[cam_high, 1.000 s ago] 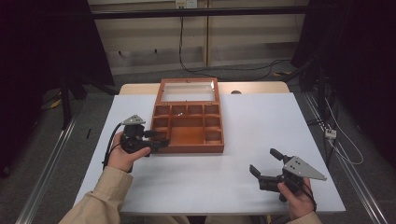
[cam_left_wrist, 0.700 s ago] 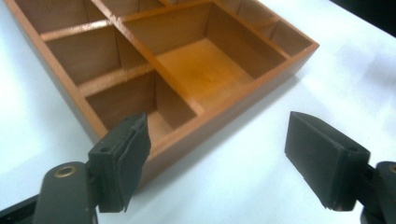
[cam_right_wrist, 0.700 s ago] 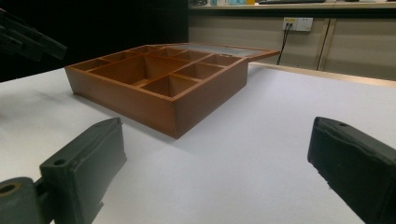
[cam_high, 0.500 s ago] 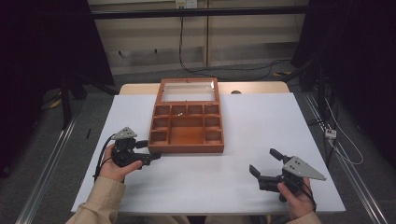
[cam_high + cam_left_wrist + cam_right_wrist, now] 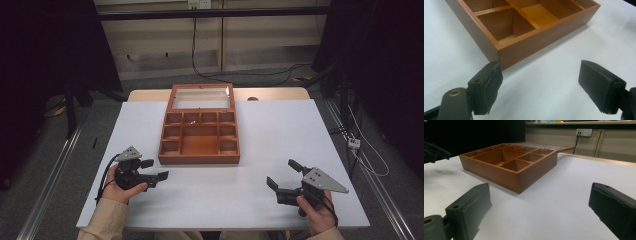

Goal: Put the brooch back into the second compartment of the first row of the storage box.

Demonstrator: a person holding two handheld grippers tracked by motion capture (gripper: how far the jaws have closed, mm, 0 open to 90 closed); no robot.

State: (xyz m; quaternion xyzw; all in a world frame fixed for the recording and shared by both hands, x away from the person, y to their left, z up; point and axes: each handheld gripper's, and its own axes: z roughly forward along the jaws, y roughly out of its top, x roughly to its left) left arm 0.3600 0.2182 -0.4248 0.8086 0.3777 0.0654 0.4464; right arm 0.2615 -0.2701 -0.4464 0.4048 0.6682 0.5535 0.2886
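Rigid reddish-brown wooden compartment box (image 5: 199,138), glass-paned lid laid open, likely weighty; grip side walls; left gripper (image 5: 156,169) and right gripper (image 5: 283,175) both gape empty.

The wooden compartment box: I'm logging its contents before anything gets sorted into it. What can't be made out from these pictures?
- Small glinting item in a back-row compartment of the wooden box, high view: too small to identify.
- Far compartments, left gripper view: cut off by the top edge.
- Compartment floors, right gripper view: hidden by the box's own front wall at this low angle.
- Open lid, high view: whether its panel is glass is unclear.
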